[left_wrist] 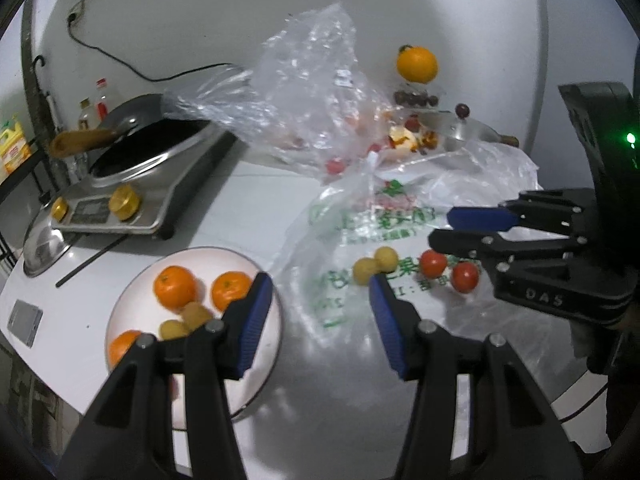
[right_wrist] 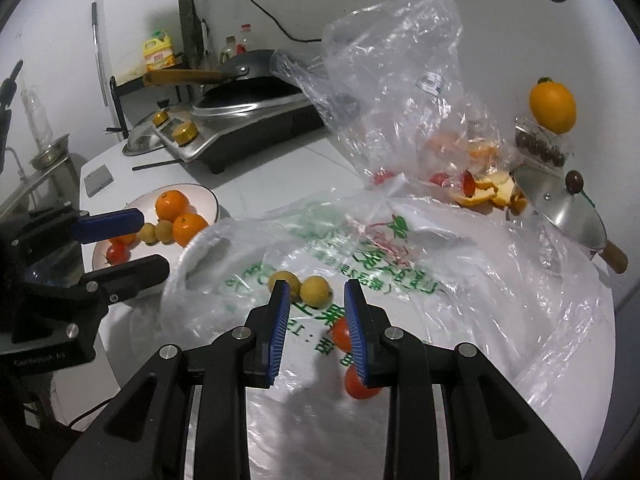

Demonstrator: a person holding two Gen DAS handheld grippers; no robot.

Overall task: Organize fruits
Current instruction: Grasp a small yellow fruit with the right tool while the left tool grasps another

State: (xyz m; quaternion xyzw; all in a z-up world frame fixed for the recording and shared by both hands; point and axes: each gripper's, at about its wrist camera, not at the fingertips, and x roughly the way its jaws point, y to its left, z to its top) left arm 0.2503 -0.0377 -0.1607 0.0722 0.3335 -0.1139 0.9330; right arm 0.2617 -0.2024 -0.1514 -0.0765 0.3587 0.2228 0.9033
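A white plate (left_wrist: 132, 304) (right_wrist: 206, 196) holds oranges (left_wrist: 175, 286) (right_wrist: 172, 205), small yellow-green fruits (left_wrist: 196, 314) (right_wrist: 158, 231) and a tomato (right_wrist: 117, 253). On a printed plastic bag (left_wrist: 360, 224) (right_wrist: 360, 240) lie two yellow fruits (left_wrist: 374, 266) (right_wrist: 316, 291) and two tomatoes (left_wrist: 465, 277) (right_wrist: 340, 334). My left gripper (left_wrist: 320, 290) (right_wrist: 150, 236) is open and empty, between the plate and the bag. My right gripper (right_wrist: 316, 300) (left_wrist: 440, 226) is open and empty, just above the bag's fruits, the tomatoes beside its right finger.
A crumpled clear bag (left_wrist: 304, 92) (right_wrist: 400, 92) with fruit and orange peel (right_wrist: 486, 192) stands behind. An induction cooker with a wok (left_wrist: 148, 160) (right_wrist: 248, 112) is at the left, a phone (left_wrist: 25, 322) near the edge, a pot lid (right_wrist: 560, 212) and a large orange (left_wrist: 417, 64) (right_wrist: 553, 108) at the right.
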